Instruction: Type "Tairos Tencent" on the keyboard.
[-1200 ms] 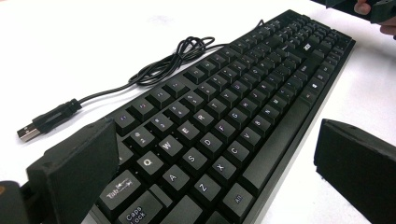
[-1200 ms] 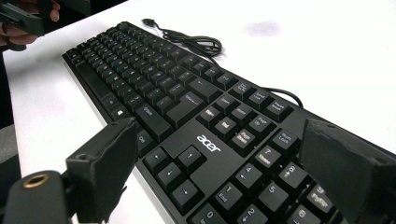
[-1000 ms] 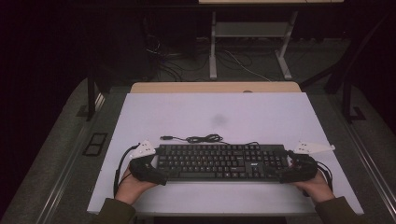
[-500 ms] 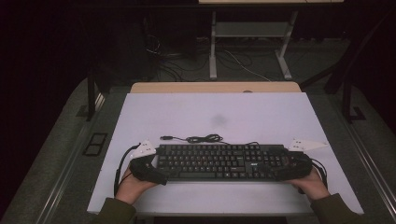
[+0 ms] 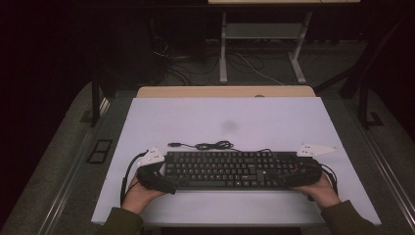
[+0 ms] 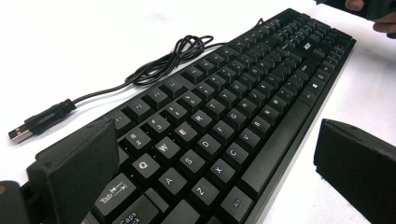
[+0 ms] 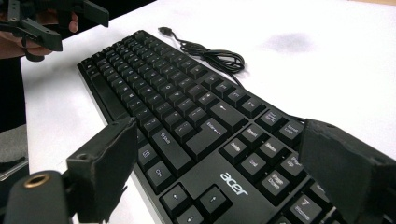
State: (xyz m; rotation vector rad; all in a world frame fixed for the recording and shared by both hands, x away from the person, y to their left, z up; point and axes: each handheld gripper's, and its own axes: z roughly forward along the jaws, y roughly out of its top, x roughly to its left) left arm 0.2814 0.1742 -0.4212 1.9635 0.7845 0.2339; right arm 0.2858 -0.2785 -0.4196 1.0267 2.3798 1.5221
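1. A long black plastic computer keyboard (image 5: 238,170) lies flat near the front edge of the pale lavender tabletop (image 5: 225,117), and its thin black USB cable (image 5: 208,145) sits loosely bundled just behind it, with the plug resting free on the surface.
2. The left gripper (image 5: 161,179) is at the keyboard's left end. In the left gripper view its jaws are spread, one over the Tab-key corner and the other off the front edge beside the space bar, so the keyboard's end lies between them without being pinched.
3. The right gripper (image 5: 298,176) is at the opposite end. In the right gripper view its jaws are also parted, straddling the arrow-key and navigation-key section, with a visible gap on each side.
4. The step in hand looks like bracketing the keyboard at both ends ahead of a two-handed grasp, and no grip is yet taken.
5. The next move likely calls for closing both pairs of jaws evenly on the front and back edges and lifting level, keeping the trailing cable from snagging.
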